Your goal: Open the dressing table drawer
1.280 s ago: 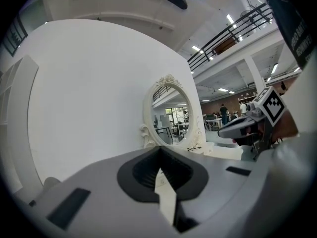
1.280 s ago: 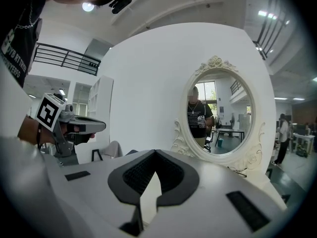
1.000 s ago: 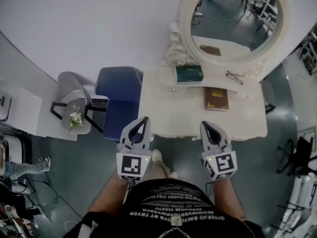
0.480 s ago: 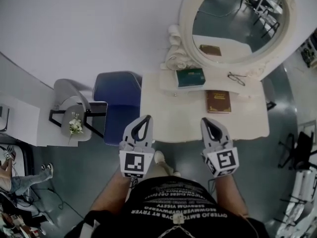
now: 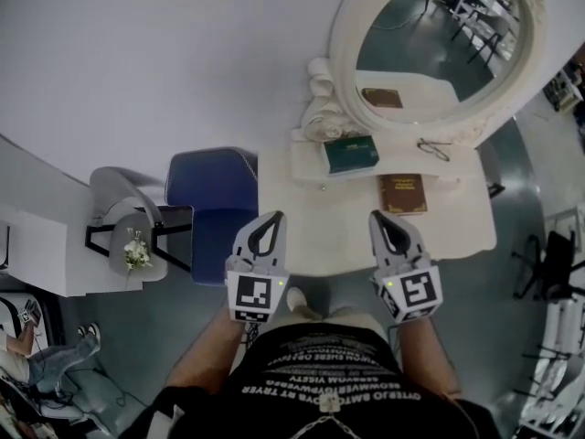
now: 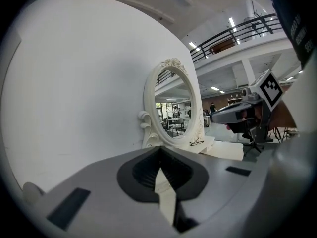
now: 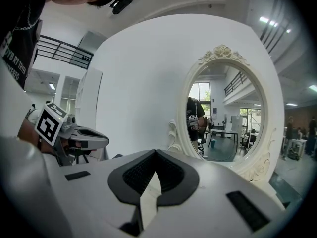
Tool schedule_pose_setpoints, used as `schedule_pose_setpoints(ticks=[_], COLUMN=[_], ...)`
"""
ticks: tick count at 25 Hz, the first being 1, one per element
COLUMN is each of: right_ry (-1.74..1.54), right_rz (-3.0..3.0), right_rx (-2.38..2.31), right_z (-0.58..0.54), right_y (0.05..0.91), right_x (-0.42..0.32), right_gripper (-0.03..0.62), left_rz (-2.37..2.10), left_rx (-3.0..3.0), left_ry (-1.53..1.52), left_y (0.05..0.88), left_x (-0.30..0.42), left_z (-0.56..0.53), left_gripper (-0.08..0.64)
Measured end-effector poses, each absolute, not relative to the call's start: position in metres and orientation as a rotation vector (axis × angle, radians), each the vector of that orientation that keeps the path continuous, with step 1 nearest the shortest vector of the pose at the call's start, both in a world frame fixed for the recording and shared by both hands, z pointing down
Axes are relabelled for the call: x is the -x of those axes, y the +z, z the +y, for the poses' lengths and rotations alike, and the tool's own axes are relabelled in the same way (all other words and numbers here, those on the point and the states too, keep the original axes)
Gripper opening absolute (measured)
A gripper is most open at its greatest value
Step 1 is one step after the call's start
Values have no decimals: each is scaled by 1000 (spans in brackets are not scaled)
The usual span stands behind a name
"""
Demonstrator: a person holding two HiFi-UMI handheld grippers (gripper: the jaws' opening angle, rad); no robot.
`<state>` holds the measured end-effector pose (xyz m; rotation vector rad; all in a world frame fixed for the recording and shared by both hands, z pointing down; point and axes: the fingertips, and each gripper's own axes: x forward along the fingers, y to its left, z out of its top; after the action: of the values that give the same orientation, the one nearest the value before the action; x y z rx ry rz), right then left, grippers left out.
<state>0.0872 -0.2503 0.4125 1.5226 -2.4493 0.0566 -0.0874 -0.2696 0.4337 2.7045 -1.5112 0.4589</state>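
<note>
- Left gripper (image 5: 271, 218): jaws fully shut, pads together, nothing between them.
- Right gripper (image 5: 377, 216): same, jaws closed tip to tip and empty.
- Both are held side by side and apart, pointing forward and slightly down at the white dressing table (image 5: 356, 231). In the head view the jaw tips overlap the table's near edge. Can't tell whether they touch it.
- Drawer: its front can't be made out in any view. From above only the table top shows, and neither gripper is on a handle.
- A knob-like dot (image 5: 322, 187) sits on the front of the raised back shelf (image 5: 306, 158), too small to tell more.
- Green book (image 5: 351, 154) lies on the back shelf and glasses (image 5: 433, 148) lie to its right, near the mirror frame.
- Brown book (image 5: 402, 194) lies on the table top, right of centre, ahead of the right gripper.
- Oval mirror (image 5: 439, 44) in a white carved frame stands at the back of the table, against the white wall (image 5: 164, 53).
- Blue chair (image 5: 212, 204) is just beside the table's left end. A grey chair (image 5: 114, 199) is further left, with a small flower bunch (image 5: 137, 252) on it.
</note>
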Motion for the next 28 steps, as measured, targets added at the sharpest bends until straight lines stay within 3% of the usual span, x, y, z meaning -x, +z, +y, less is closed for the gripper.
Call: schedule_pose_setpoints(ticks=[28], right_ry=[109], right_rz=[-2494], right_rx=[-1381], right_z=[-347], right_y=[436], right_x=[-124], right_gripper=[2], left_rz=[-1391], left_rx=[-2524], left_ry=[577], left_y=[524], left_x=[19], left_z=[-324], left_gripper=[5])
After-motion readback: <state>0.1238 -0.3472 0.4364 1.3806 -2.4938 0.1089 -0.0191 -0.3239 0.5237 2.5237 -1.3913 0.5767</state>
